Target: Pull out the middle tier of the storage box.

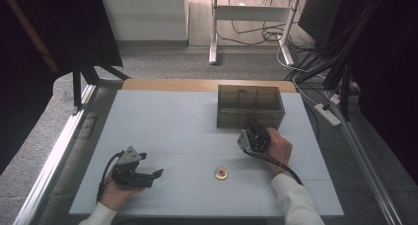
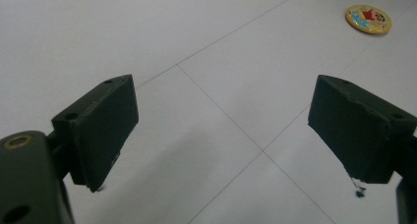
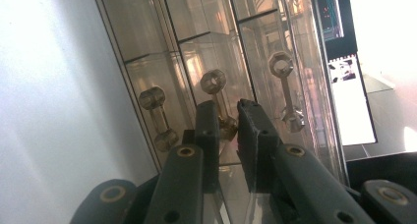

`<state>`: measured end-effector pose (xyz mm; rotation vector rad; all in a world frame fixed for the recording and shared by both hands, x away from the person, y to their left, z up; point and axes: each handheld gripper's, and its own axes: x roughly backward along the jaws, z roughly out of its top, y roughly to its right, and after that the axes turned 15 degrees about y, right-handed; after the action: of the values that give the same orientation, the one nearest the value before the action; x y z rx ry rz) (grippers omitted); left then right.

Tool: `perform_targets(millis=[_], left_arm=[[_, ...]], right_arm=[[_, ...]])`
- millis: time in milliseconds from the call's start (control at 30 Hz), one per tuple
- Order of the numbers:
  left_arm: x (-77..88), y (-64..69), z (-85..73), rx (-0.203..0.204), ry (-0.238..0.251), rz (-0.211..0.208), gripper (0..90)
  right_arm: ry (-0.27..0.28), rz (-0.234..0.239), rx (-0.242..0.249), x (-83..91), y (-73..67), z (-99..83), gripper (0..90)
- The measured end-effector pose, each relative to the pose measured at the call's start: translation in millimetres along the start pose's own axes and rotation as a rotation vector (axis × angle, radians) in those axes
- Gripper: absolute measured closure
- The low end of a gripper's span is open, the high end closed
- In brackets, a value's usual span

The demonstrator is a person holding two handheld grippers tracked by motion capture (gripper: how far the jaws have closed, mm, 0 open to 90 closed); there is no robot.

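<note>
Right now I am pinching my right gripper [image 3: 227, 117] on the middle brass knob [image 3: 213, 81] of the clear smoky acrylic drawer box [image 1: 250, 105] at the table's far side, to pull that drawer out. My left gripper [image 1: 148, 178] is resting spread wide, empty, near the round yellow badge [image 2: 369, 18].

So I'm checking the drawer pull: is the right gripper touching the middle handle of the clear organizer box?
Touching: in the right gripper view, the right gripper has its jaws closed around the middle handle.
</note>
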<state>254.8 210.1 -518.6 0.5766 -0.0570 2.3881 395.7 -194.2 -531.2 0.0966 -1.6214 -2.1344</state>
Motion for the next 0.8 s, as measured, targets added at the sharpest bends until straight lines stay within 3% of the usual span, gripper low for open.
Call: perform_targets(millis=[233,267,300,700,767,800], left_arm=[[0.2,-0.5,-0.2,0.002,0.001,0.0,10.9],[0.3,-0.6,-0.2,0.002,0.001,0.0,10.9],[0.4,-0.6,-0.3,0.003,0.001,0.001,10.9],[1.1,-1.0,-0.2,0.002,0.002,0.002,10.9],[1.1,-1.1,-0.2,0.003,0.002,0.002,10.9],[1.1,-1.1,-0.3,0.002,0.002,0.002,10.9]], right_arm=[[-0.006,-0.002,0.014,0.9,-0.4,0.6,79.4],[0.001,0.031,0.004,0.6,0.9,0.4,79.4],[-0.006,-0.005,0.016,1.2,-0.6,0.8,79.5],[-0.003,-0.01,0.031,4.5,-2.2,2.7,79.8],[-0.002,-0.004,0.039,5.6,-1.8,3.0,79.8],[0.005,0.025,0.025,5.6,-1.3,2.8,79.8]])
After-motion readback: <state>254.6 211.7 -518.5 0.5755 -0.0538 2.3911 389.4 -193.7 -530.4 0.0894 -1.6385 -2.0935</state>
